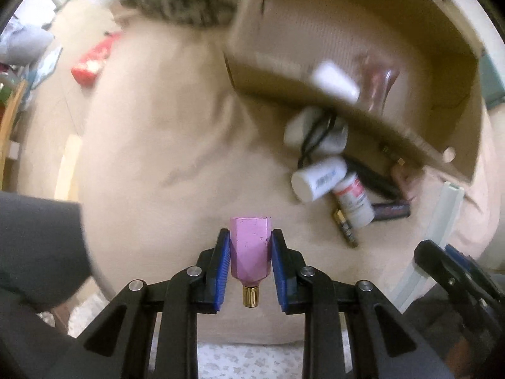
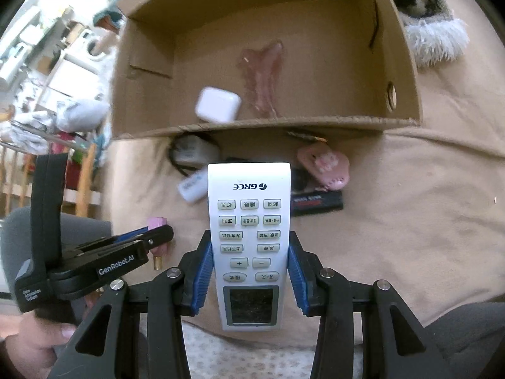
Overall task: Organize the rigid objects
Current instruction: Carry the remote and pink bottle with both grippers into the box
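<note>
- The left gripper (image 1: 249,249) is clamped by its blue ribbed pads on a faceted pink block with a brass threaded tip (image 1: 250,246); the block is gripped across its wider part, with the brass tip pointing back toward the camera.
- The right gripper (image 2: 249,265) is closed around a white GREE air-conditioner remote with grey buttons (image 2: 249,233), held at its lower half, the long upper end projecting forward unsupported.
- Ahead of both, an open brown cardboard box (image 2: 407,72) rests on a beige cushion surface (image 2: 426,205); a white earbud case (image 2: 217,104) and a translucent pink plastic piece (image 2: 265,79) already lie inside it.
- Between the grippers and the box, a loose cluster is seen: white cylindrical bottles (image 1: 318,178), a dark flat packet (image 2: 315,203), a pink round item (image 2: 325,167) and a black-corded white part (image 1: 315,129).
- Risk, as judged: the remote may pivot in the pads because of its overhanging length, or catch on the box's near wall (image 2: 284,124) if carried in low.
- The tapered facets of the pink block may let it slip forward, and the two grippers, close together, may be knocked against each other.
</note>
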A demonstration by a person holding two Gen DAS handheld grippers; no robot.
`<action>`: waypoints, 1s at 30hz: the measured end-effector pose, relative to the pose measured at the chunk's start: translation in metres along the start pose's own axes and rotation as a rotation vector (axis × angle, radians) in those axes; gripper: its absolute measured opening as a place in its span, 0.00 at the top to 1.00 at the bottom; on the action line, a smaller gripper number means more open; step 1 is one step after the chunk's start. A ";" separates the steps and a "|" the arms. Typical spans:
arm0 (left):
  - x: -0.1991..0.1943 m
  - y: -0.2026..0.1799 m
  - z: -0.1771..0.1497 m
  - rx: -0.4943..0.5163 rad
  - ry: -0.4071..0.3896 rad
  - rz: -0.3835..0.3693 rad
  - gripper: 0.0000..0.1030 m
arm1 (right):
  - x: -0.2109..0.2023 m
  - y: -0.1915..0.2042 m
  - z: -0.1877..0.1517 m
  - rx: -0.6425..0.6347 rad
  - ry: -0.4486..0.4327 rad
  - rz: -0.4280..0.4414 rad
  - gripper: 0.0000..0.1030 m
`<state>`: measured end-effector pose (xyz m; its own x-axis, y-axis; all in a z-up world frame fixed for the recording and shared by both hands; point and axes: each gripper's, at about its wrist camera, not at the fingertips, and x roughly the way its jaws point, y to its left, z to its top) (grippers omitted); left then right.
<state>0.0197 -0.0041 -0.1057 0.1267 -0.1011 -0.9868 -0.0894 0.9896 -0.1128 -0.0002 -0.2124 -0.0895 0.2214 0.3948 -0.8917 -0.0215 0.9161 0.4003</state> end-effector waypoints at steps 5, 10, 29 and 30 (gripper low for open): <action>-0.043 0.001 0.014 0.005 -0.122 -0.027 0.78 | -0.020 0.010 0.012 -0.022 -0.057 0.026 0.56; -0.077 -0.011 0.029 0.057 -0.250 -0.013 0.78 | -0.035 0.022 0.027 -0.056 -0.103 0.039 0.56; -0.056 -0.068 0.122 0.228 -0.357 0.030 0.78 | -0.040 -0.004 0.131 -0.042 -0.268 -0.087 0.55; -0.051 -0.068 0.123 0.229 -0.354 0.025 0.78 | -0.032 -0.007 0.134 -0.029 -0.266 -0.088 0.55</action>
<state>0.1412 -0.0535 -0.0334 0.4625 -0.0748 -0.8834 0.1199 0.9926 -0.0213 0.1235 -0.2412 -0.0351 0.4713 0.2852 -0.8346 -0.0179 0.9492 0.3143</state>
